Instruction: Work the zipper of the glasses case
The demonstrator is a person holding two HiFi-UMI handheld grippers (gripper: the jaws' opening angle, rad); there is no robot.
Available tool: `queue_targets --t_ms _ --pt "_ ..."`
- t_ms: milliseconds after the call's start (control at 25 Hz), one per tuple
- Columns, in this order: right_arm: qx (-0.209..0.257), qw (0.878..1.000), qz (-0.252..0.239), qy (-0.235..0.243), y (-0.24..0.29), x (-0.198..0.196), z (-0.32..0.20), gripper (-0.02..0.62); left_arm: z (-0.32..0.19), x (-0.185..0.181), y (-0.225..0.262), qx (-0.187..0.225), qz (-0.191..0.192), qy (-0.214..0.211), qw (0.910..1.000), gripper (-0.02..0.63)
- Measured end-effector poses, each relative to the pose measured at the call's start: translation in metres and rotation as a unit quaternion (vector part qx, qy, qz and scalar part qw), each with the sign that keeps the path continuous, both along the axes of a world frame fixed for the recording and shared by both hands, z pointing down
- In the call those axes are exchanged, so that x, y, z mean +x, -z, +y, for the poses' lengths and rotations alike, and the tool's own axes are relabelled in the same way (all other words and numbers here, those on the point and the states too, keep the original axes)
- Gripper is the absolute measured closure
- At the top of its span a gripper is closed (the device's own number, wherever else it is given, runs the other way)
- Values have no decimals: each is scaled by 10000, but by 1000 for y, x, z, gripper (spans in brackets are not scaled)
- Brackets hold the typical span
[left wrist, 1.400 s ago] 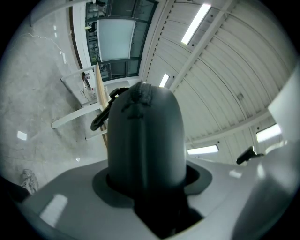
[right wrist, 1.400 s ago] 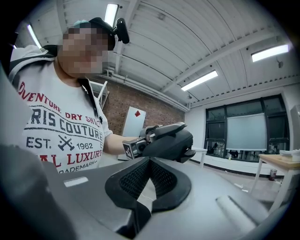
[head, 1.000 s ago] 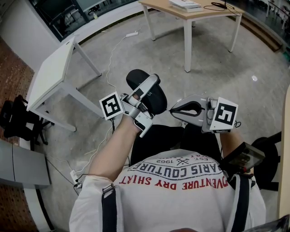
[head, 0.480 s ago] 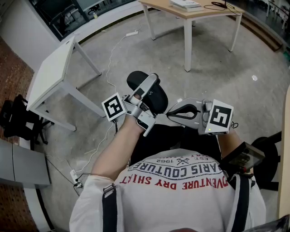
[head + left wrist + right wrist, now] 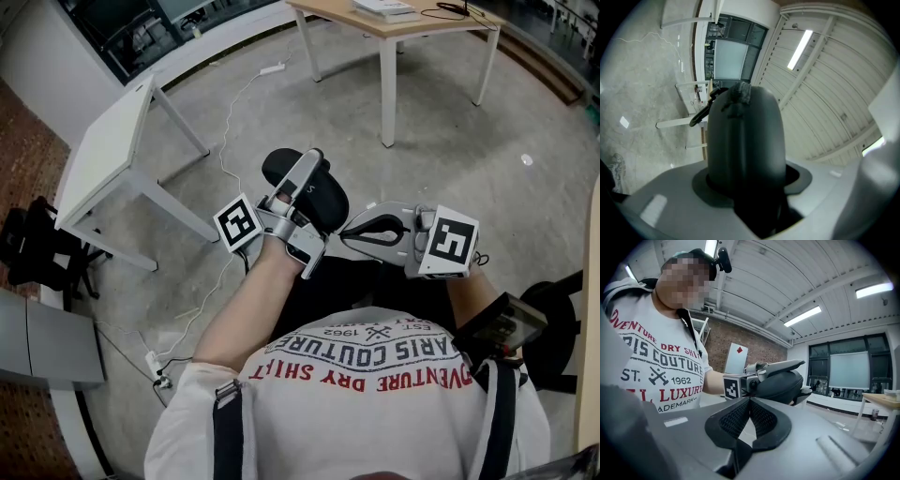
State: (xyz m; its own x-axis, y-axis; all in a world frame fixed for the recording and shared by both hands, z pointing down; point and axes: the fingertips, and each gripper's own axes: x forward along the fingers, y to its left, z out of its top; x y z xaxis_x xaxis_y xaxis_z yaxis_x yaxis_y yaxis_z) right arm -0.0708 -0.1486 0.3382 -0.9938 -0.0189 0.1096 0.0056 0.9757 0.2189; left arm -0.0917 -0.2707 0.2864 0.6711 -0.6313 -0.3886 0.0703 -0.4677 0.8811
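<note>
Glasses case (image 5: 326, 202), black: held aloft at centre of head view, clamped between left gripper (image 5: 307, 183) fingers. Right gripper (image 5: 348, 231): fingers closed tip to tip, nothing seen between; tips just beside case at its 4 o'clock.

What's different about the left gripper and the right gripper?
The left gripper is clamped on the black glasses case; the right gripper is shut, with nothing seen between its jaws. In the head view, the left gripper points away from the person, while the right gripper points sideways, its tips toward the case. Both are grey, two-jawed, and held in the person's hands.
</note>
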Motion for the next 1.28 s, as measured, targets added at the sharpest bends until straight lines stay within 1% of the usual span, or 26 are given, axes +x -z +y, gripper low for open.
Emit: queue_targets --t_ms 80,280,440,480,520,560,600,640,680,720,760,800,840,880,920,960,1000,1040,1080,1120,1160,1280 --pt "-27 10000 26 -14 0 -1 0 594 -1 -1 0 -15 99 44 9999 356" --pt "-56 10000 54 -11 -5 -4 1 592 1 -2 -5 -6 162 83 9998 356" --pt "-146 9997 -44 -170 -6 -7 -3 590 2 -8 -4 105 170 160 9997 356" --pt "-192 9996 -77 -209 -6 -7 -4 589 3 -8 -2 200 79 181 9996 356" --pt "-262 9993 -108 -228 -7 -6 -5 588 4 -7 0 340 -109 208 9991 356" --pt "-342 9990 -150 -238 -7 -5 -5 588 6 -6 1 524 -423 250 9974 356" --pt "-410 9986 -207 -270 -7 -3 -7 586 9 -4 1 742 -871 316 9929 357" --pt "-453 9980 -268 -342 -6 0 -10 586 12 -3 -2 990 -1429 410 9839 356" --pt "-475 9973 -317 -457 -5 3 -14 586 15 -3 -5 1277 -2046 529 9690 356" --pt "-475 9964 -349 -608 -5 7 -19 587 19 -5 -8 1592 -2668 658 9482 356" --pt "-462 9952 -378 -779 -5 11 -25 589 22 -8 -12 1888 -3257 781 9231 356" --pt "-450 9936 -418 -948 -4 14 -31 596 25 -11 -18 2133 -3826 900 8945 356" --pt "-453 9918 -468 -1096 -3 18 -36 603 26 -15 -25 2326 -4392 1023 8617 356" --pt "-474 9901 -508 -1217 -2 22 -40 603 27 -19 -33 2477 -4928 1143 8263 356" --pt "-498 9887 -521 -1318 -2 26 -43 603 28 -23 -41 2598 -5383 1240 7920 356" --pt "-511 9873 -505 -1418 -3 29 -47 603 29 -26 -48 2694 -5728 1293 7633 356" --pt "-516 9856 -474 -1536 -5 32 -51 603 31 -28 -55 2758 -5959 1292 7431 356" --pt "-532 9835 -445 -1671 -8 34 -56 603 33 -29 -61 2789 -6086 1244 7323 356" --pt "-578 9810 -434 -1803 -10 37 -61 603 36 -28 -66 2798 -6132 1173 7294 356" --pt "-653 9784 -442 -1912 -13 40 -66 603 38 -28 -70 2791 -6123 1110 7314 356" --pt "-738 9762 -460 -1986 -15 42 -70 603 40 -27 -72 2777 -6083 1071 7358 356" --pt "-882 9733 -424 -2075 -21 44 -76 603 43 -25 -71 2751 -5890 1011 7531 356"
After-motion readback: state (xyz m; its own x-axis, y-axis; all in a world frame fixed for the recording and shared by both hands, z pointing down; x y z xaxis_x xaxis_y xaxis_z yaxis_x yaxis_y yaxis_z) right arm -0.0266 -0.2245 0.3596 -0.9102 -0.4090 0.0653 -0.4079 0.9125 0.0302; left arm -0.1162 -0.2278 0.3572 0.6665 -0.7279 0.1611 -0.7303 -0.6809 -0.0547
